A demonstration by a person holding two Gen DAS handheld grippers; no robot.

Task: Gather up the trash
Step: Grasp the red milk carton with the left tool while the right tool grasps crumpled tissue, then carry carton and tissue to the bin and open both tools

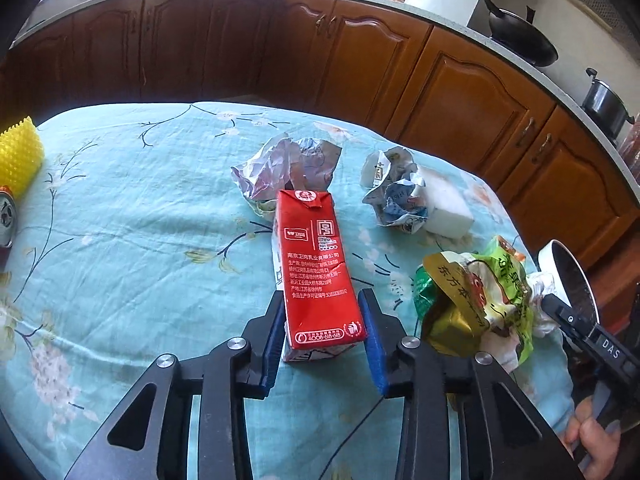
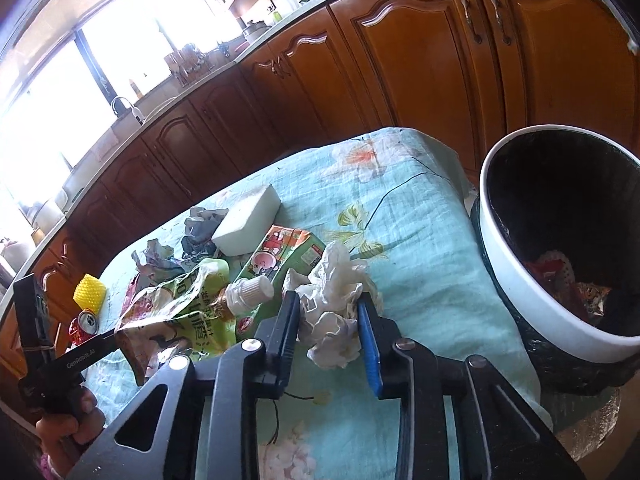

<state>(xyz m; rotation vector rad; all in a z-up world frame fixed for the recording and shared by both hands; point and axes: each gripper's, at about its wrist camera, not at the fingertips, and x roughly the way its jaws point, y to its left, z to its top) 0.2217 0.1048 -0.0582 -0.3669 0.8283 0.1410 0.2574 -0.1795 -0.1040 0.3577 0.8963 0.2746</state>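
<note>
My left gripper (image 1: 322, 300) straddles the near end of a red milk carton (image 1: 318, 268) lying on the tablecloth; the pads sit beside it with small gaps. My right gripper (image 2: 329, 300) has its jaws around a crumpled white tissue (image 2: 334, 312), the pads touching its sides. A white trash bin (image 2: 520, 280) with a black liner stands right of the table, with wrappers inside. Crumpled foil (image 1: 288, 172), crumpled paper (image 1: 394, 196), a green-gold snack bag (image 1: 472, 300) and a green pouch (image 2: 180, 312) lie on the table.
A white foam block (image 1: 446, 204) lies by the paper. A yellow ridged object (image 1: 18, 156) and a drink can (image 1: 6, 216) sit at the left table edge. A small capped bottle (image 2: 244, 296) and a green juice box (image 2: 280, 252) lie near the tissue. Wooden cabinets (image 1: 460, 100) ring the table.
</note>
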